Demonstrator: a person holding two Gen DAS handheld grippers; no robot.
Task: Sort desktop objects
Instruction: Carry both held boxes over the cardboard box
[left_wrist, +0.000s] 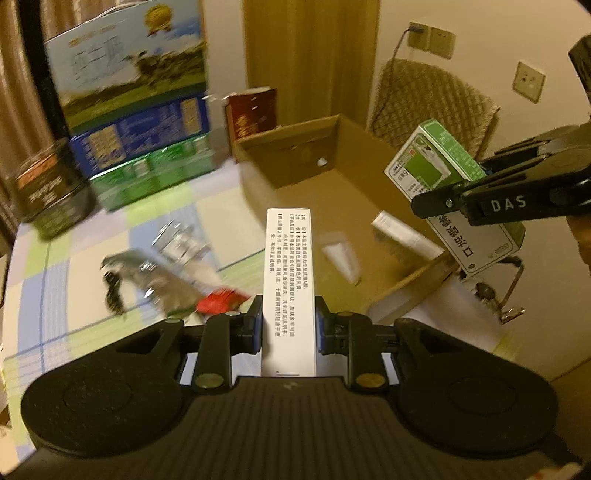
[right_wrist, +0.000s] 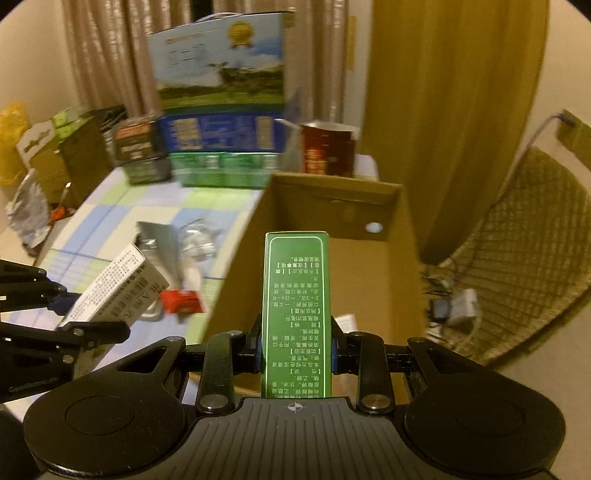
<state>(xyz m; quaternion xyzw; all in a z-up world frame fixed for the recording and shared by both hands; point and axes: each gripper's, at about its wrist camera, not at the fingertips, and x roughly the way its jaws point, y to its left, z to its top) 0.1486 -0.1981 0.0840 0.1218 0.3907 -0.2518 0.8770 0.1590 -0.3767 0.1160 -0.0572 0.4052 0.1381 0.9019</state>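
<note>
left gripper: closed on a white carton, pads pinching its long sides; carton sticks forward, centre of the left wrist view.
right gripper: closed on a green carton, same kind of side grip; carton points at the box mouth, centre of the right wrist view.
cardboard box: open top, centre-right of both views, standing at the edge of the checked tablecloth.
already in box: a pale long carton and a small white tube-like item on the floor of it, both blurred.
both cartons: off the table, held over or near the box rim; can't tell exactly which.
still on table: silver foil pouch, crinkled clear wrapper, small red packet, lower left of the left wrist view.
not touched: stacked milk cartons, dark tin, red canister along the back; likely not part of the sort, that's my guess.
progress: roughly midway. Two items boxed, two in hand, at least three loose ones left.
next call: drop both cartons into the box, then go for the foil and wrapper.
</note>
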